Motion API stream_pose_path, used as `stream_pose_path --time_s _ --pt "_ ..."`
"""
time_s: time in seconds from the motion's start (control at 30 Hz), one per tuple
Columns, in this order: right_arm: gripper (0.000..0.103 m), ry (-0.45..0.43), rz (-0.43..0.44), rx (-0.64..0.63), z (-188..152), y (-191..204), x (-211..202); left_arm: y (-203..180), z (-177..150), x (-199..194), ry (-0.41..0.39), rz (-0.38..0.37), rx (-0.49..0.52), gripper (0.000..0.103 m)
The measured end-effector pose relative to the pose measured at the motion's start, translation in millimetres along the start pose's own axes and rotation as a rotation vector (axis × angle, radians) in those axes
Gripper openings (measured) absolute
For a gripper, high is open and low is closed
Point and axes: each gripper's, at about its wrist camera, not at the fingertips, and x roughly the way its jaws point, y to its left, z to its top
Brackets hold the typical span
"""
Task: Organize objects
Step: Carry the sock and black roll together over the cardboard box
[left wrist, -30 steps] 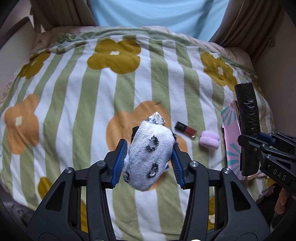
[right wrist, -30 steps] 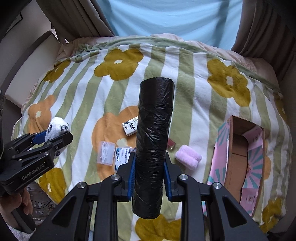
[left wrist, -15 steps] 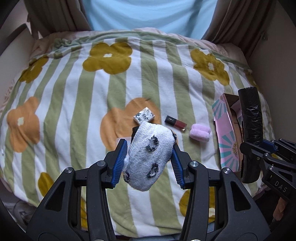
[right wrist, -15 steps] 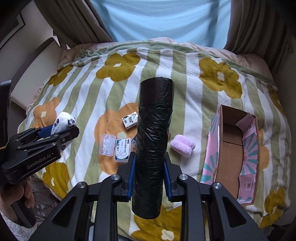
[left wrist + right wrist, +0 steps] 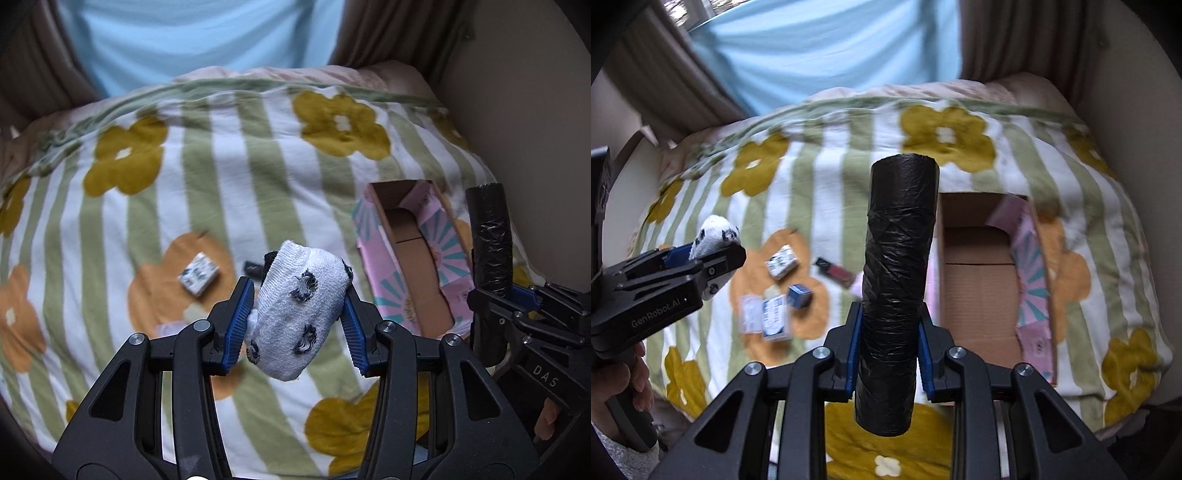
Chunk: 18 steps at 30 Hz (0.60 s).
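Observation:
My left gripper (image 5: 297, 325) is shut on a rolled white sock with dark spots (image 5: 299, 314), held above the flowered bedspread (image 5: 207, 192). My right gripper (image 5: 889, 350) is shut on a black roll of plastic bags (image 5: 895, 273), held upright just left of an open pink cardboard box (image 5: 979, 280). The box also shows in the left wrist view (image 5: 410, 258), to the right of the sock. The right gripper with its roll (image 5: 489, 240) shows at the right edge there. The left gripper with the sock (image 5: 713, 232) shows at the left of the right wrist view.
On the bedspread lie a small patterned white box (image 5: 781, 262), a dark red lipstick (image 5: 833, 271), a small blue cube (image 5: 799, 295), a clear packet (image 5: 750, 314) and a blue-white card packet (image 5: 774, 315). Curtains (image 5: 820, 48) hang behind the bed; a wall (image 5: 517, 110) stands right.
Both grippers have moved to the right with their loads. The pink box has come nearer the middle of both views. The pink soft object is now hidden behind the roll.

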Motion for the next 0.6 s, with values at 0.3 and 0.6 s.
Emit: stream_pose_path --time_s 0.3,0.6 --pt "0.024 0.042 -0.066 0.101 2.0 -69.4 27.8 -78.6 55.4 60.4 0.051 -0.100 0.135 0.043" --pt "0.024 0.133 -0.096 0.155 -4.8 -124.9 87.3 -151.6 94.8 156.1 0.156 -0.146 0.258 0.043"
